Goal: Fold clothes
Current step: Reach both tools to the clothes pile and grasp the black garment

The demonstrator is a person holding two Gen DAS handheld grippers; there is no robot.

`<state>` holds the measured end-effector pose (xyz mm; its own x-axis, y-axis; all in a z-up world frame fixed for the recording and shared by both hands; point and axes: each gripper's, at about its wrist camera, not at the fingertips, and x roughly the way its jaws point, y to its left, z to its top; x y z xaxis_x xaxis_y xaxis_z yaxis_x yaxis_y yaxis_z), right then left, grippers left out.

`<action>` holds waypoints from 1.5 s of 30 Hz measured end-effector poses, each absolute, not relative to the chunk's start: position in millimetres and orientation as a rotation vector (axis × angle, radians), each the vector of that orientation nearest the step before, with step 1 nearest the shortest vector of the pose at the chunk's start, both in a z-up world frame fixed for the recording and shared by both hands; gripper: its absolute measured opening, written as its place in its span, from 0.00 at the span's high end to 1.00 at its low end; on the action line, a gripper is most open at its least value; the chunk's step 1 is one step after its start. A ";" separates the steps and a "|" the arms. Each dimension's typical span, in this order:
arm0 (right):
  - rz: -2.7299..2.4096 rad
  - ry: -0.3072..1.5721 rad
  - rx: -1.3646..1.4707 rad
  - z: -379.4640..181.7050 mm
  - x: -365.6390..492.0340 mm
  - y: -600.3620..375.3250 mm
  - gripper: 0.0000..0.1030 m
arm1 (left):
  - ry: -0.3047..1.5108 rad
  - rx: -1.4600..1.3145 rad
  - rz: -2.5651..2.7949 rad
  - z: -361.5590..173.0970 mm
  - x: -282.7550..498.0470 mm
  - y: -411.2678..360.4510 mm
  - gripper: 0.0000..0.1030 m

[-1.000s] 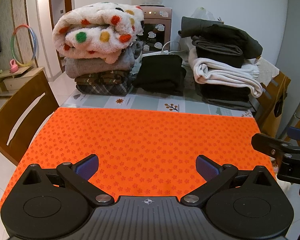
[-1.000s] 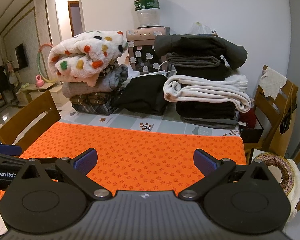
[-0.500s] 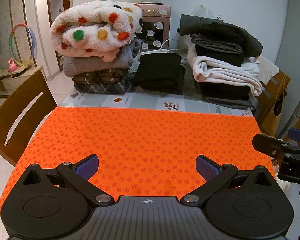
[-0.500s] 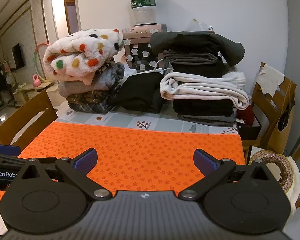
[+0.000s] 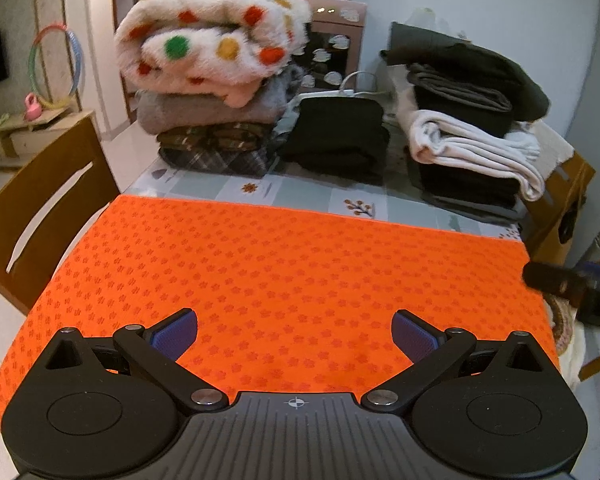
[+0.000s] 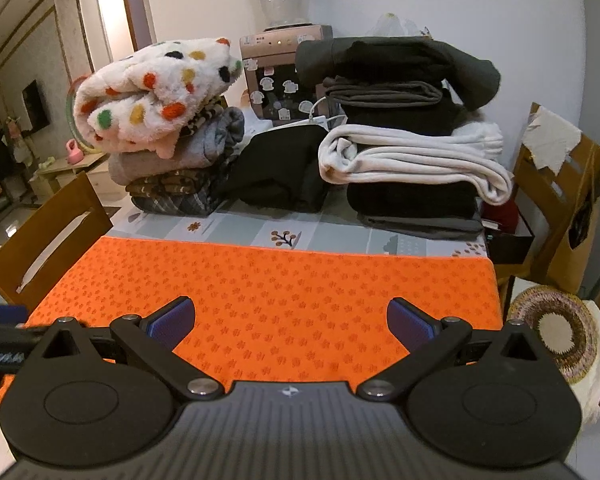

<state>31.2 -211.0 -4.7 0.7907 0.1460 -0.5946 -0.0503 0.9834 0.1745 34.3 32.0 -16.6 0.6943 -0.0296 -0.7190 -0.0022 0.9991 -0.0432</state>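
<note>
Left wrist | L tongs [image 5: 294, 334] wide apart, empty | R tongs [image 6: 291, 322] same | over orange mat [image 5: 292, 256]

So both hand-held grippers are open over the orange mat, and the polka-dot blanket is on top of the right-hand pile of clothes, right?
Not quite. The polka-dot blanket tops the left-hand pile, as the right wrist view shows. Both hand-held grippers, left and right, are indeed open over the orange mat.
</note>
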 end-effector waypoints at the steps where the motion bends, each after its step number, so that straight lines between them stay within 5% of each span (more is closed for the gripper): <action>1: 0.112 0.651 0.148 -4.9 39.2 -212.0 0.00 | 0.807 -0.048 -0.012 -18.5 36.3 35.3 0.00; 15: 0.202 0.635 0.088 -26.7 216.7 -186.6 0.00 | 0.873 -0.040 0.061 -54.8 80.3 75.2 0.00; 39: 0.159 0.618 -0.436 -126.0 418.1 -95.0 0.03 | 0.954 -0.031 0.053 -106.0 146.7 89.7 0.00; 42: 0.171 0.587 -0.427 -126.1 423.9 -97.6 0.12 | 0.956 -0.028 0.054 -110.8 152.2 88.6 0.00; 45: 0.197 0.554 -0.390 -118.3 421.8 -107.3 0.43 | 0.948 -0.017 0.055 -114.0 155.8 86.6 0.00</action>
<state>421.8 -107.3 -118.3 0.8342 0.0777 -0.5459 -0.2849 0.9084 -0.3060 155.8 86.6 -114.0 0.5821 0.0400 -0.8121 -0.0549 0.9984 0.0098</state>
